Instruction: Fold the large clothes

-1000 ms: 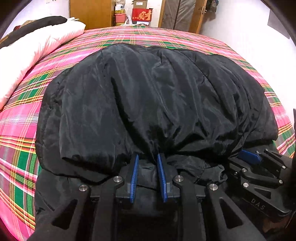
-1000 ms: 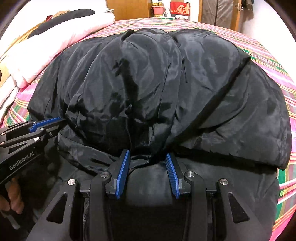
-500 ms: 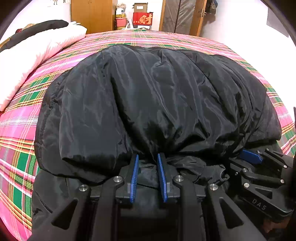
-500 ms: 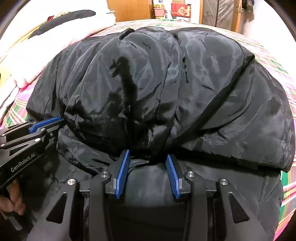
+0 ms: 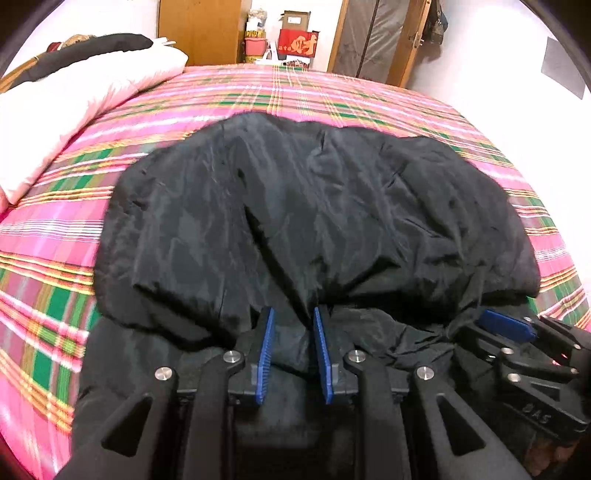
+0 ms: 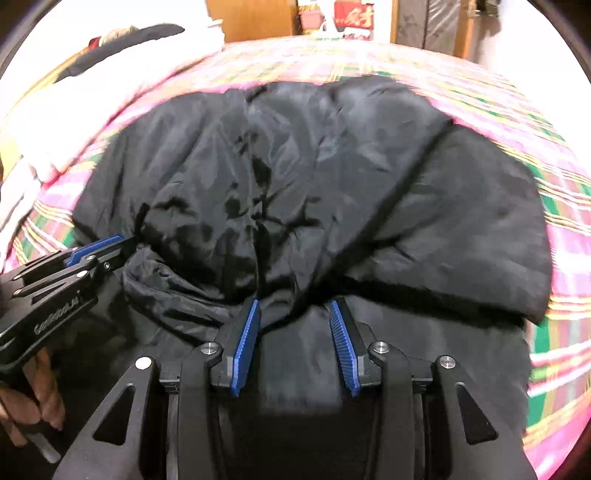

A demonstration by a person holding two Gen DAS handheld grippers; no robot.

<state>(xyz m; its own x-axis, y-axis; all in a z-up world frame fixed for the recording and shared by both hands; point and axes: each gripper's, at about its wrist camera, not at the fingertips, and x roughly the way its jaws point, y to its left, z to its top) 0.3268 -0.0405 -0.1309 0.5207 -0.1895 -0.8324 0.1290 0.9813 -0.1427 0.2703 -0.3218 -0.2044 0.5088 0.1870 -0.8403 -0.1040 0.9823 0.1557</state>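
A large black padded jacket (image 5: 303,214) lies doubled over on the plaid bed; it also fills the right wrist view (image 6: 314,192). My left gripper (image 5: 293,319) is shut on a thick bunch of the jacket's folded edge, fabric filling the gap between its blue pads. My right gripper (image 6: 295,312) holds the same edge further right, pads wider apart with fabric bunched between them. Each gripper shows in the other's view: the right one at the lower right (image 5: 517,332), the left one at the left (image 6: 96,247).
The pink and green plaid bedspread (image 5: 332,92) surrounds the jacket. A white pillow with dark clothing on it (image 5: 74,96) lies at the far left. A wooden wardrobe (image 5: 199,29), boxes and a door stand beyond the bed.
Both grippers have risen and pulled back with the folded edge. The jacket looks smaller and more of the bedspread shows beyond it. The right view is blurred by motion.
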